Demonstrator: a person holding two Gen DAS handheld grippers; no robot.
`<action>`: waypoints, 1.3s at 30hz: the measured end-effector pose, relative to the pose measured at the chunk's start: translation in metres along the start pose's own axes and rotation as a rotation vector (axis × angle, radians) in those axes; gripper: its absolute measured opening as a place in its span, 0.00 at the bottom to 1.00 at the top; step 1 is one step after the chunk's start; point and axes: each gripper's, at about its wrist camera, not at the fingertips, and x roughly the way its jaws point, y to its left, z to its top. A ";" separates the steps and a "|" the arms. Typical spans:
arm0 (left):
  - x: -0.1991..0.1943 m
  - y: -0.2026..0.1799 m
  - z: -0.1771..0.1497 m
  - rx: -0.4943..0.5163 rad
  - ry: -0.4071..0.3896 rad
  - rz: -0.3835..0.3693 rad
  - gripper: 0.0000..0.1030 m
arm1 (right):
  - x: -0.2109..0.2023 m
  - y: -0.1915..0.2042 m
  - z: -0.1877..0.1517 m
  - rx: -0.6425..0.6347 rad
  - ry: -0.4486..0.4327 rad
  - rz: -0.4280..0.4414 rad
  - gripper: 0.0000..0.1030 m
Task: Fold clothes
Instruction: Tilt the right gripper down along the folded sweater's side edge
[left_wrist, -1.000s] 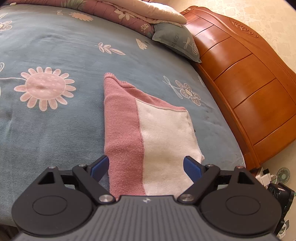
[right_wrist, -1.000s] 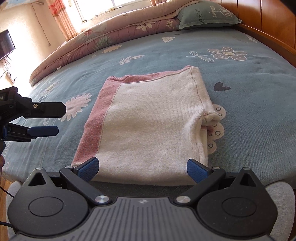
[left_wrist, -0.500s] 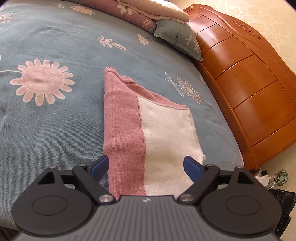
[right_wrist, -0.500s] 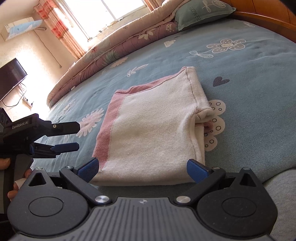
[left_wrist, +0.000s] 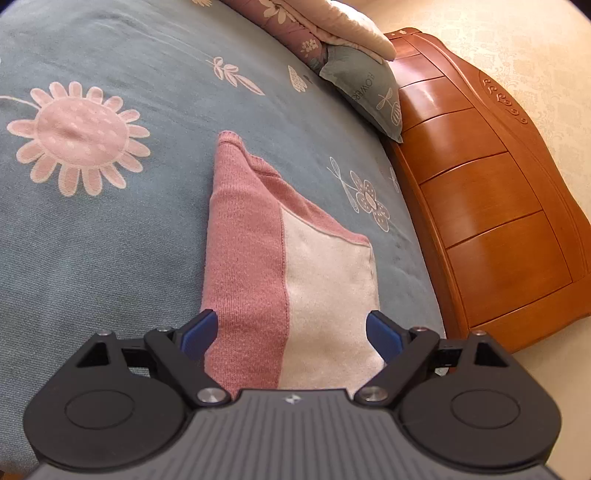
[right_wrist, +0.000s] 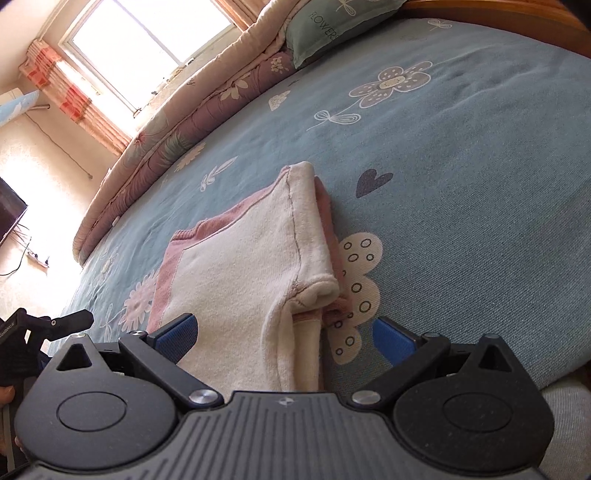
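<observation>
Both wrist cameras are looking down-forward past their own fingers, close over the folded garment (left_wrist: 295, 280) (right_wrist: 240, 288), sharing it from opposite sides.

On the bed (left_wrist: 110, 258): one folded sweater (left_wrist: 291, 280), one pillow (left_wrist: 365, 92) beyond it, one rolled quilt (right_wrist: 192, 122). Two tongs, left (left_wrist: 291, 332) and right (right_wrist: 284, 336).

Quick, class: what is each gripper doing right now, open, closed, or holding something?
Left gripper: open, holding nothing; folded pink and white garment lies below its spread jaws.
Right gripper: open, holding nothing, over the garment's near corner.
</observation>
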 end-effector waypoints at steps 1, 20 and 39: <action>0.002 0.001 0.003 -0.001 0.000 0.003 0.85 | 0.005 -0.004 0.008 0.014 0.013 0.013 1.00; 0.080 0.060 0.047 -0.155 0.142 -0.112 0.85 | 0.094 -0.039 0.072 0.155 0.216 0.283 1.00; 0.123 0.038 0.062 -0.075 0.293 -0.160 0.92 | 0.116 -0.032 0.086 0.182 0.350 0.348 1.00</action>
